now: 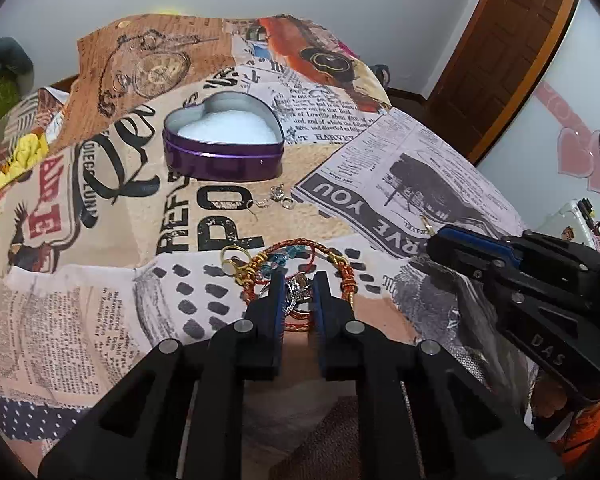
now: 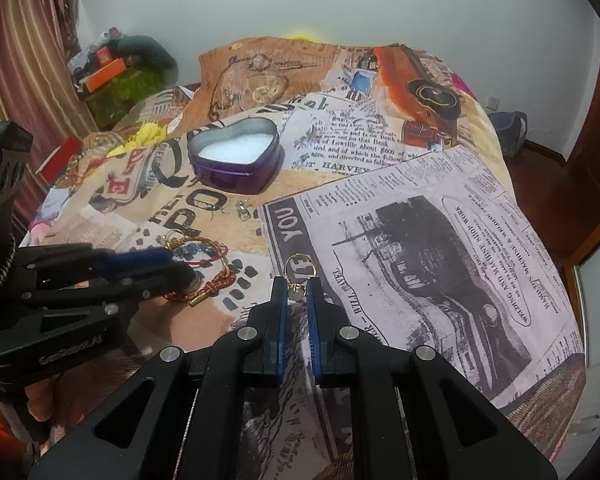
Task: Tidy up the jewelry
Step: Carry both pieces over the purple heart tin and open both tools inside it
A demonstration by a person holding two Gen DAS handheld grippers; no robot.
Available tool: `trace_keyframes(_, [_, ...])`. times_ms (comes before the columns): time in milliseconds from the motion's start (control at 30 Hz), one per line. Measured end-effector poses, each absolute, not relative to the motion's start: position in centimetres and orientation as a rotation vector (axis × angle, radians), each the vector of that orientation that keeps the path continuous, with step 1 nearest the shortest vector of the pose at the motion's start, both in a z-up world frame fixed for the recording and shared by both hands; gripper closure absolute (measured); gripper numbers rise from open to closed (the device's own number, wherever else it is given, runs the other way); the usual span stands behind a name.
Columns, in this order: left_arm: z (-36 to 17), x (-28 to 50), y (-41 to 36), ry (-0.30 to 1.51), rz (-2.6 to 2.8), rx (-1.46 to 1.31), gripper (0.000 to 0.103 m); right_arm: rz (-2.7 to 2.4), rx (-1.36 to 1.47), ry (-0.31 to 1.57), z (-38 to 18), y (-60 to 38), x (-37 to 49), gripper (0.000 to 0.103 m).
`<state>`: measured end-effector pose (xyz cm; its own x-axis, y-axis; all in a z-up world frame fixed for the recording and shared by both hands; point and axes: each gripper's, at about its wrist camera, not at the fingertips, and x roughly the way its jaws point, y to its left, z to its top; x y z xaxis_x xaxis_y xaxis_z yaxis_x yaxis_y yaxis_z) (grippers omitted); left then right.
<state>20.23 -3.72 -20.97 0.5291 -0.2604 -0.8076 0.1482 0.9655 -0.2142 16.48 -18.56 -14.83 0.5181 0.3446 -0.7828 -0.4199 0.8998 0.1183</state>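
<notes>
A purple heart-shaped tin (image 1: 224,148), open with a white pad inside, sits on the printed cloth; it also shows in the right wrist view (image 2: 236,156). A silver earring (image 1: 278,198) lies just in front of it (image 2: 242,208). A pile of jewelry lies nearer: a red and gold braided bracelet (image 1: 342,274) with blue beads, a gold ring (image 1: 232,256) and a silver piece. My left gripper (image 1: 298,286) is closed around the silver piece (image 1: 296,292) in that pile. My right gripper (image 2: 298,290) is shut on a gold earring (image 2: 298,276) with a pale stone, held above the cloth.
The bed is covered by a cloth (image 1: 100,312) printed with newspaper and vintage pictures. A wooden door (image 1: 500,52) stands at the right. Boxes and clutter (image 2: 112,68) sit by the curtain at the far left. The right gripper shows in the left wrist view (image 1: 434,236).
</notes>
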Motion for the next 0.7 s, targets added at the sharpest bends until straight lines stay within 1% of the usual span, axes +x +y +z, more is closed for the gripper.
trace_keyframes(200, [-19.9,19.7,-3.3,0.943,-0.249,-0.117,0.091,0.453,-0.089,0.891,-13.8,-18.5,15.9,0.094])
trace_keyframes(700, [-14.3,20.0,0.1,0.764,-0.217,-0.141,0.091,0.444,-0.101,0.771,-9.7,-16.7,16.5,0.094])
